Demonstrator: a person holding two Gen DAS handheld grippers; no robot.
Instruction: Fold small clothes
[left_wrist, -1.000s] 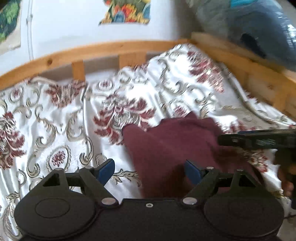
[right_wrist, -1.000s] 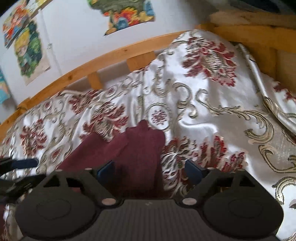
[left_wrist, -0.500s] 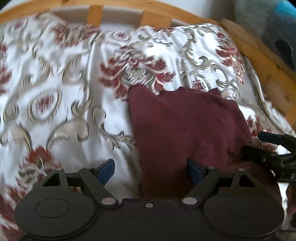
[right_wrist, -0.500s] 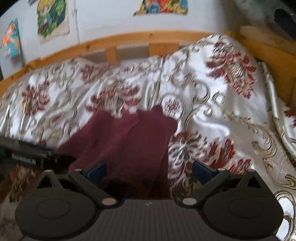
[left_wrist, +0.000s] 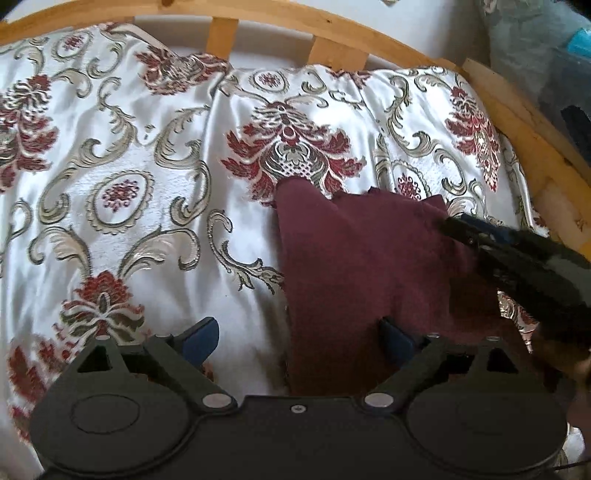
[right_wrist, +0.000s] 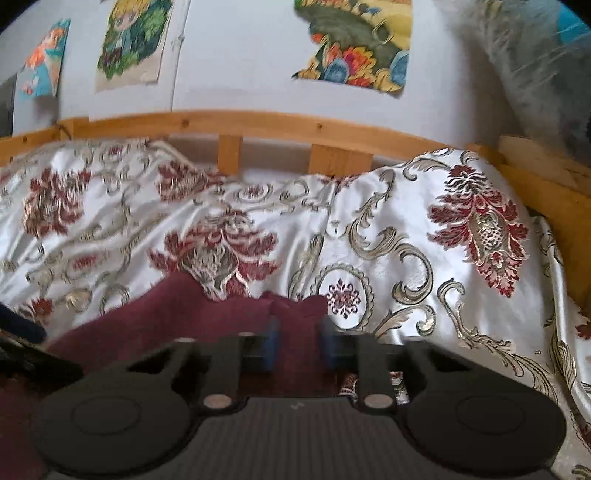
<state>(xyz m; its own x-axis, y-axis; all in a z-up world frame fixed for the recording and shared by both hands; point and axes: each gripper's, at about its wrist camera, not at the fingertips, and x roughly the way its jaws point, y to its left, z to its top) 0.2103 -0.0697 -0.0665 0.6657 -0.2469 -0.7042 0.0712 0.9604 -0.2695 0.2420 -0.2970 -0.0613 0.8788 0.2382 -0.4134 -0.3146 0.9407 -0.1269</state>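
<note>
A small maroon garment (left_wrist: 365, 258) lies on the patterned bedspread (left_wrist: 122, 192). My left gripper (left_wrist: 299, 338) is open, its blue pads wide apart over the garment's near left edge. My right gripper (right_wrist: 297, 343) has its blue pads drawn close together around the garment's far right corner (right_wrist: 295, 306); a fold of maroon cloth sits between them. In the left wrist view the right gripper (left_wrist: 454, 225) reaches in from the right to that corner. The garment's near part is hidden under both gripper bodies.
A wooden bed rail (right_wrist: 258, 125) with slats runs along the far side and a wooden board (left_wrist: 524, 125) bounds the right. Posters (right_wrist: 354, 40) hang on the white wall. A bluish-grey bundle (right_wrist: 535, 66) sits at the top right. Bedspread stretches to the left.
My right gripper has moved forward to the garment's far right corner and its jaws have closed in on it. My left gripper has tilted down over the near left edge, still open.
</note>
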